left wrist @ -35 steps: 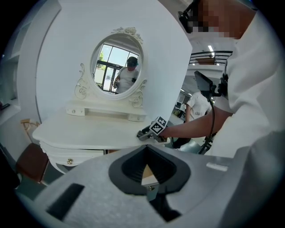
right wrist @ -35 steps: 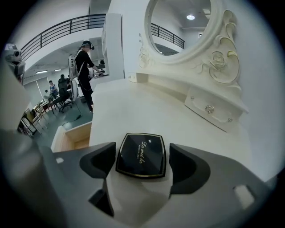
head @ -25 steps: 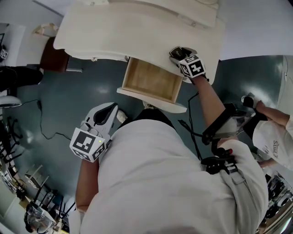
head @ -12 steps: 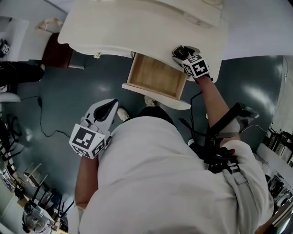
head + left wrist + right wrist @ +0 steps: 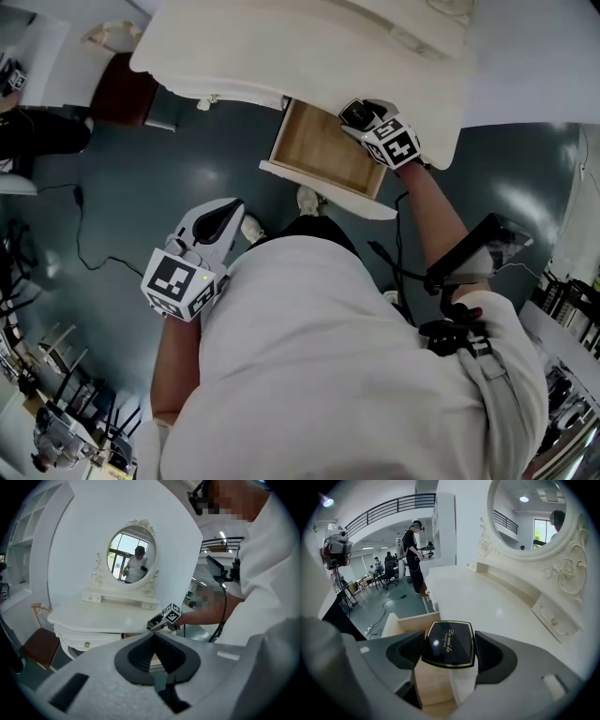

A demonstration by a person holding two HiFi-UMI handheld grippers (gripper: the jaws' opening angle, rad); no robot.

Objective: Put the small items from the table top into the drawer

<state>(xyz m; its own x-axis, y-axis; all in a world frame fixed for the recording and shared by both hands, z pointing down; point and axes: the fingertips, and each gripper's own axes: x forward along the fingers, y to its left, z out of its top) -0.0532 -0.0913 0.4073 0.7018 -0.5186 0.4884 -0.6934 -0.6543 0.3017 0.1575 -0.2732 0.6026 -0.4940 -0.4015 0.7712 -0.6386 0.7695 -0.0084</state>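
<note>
My right gripper is shut on a black compact with a gold rim, gripped by its two sides. In the right gripper view the compact hangs over the right wall of the open wooden drawer, at the front edge of the white dressing table. From the head view the drawer stands pulled out below the table top. My left gripper hangs low over the floor, away from the table, shut and holding nothing. The left gripper view shows its own tips touching, with the right gripper beyond them.
An oval mirror on a stand with small drawers sits at the back of the table. A brown chair stands left of the table. A cable lies on the floor. People stand far back in the room.
My right gripper has shifted slightly left with the compact, from the table's edge to over the drawer's right side. My left gripper has barely moved.
</note>
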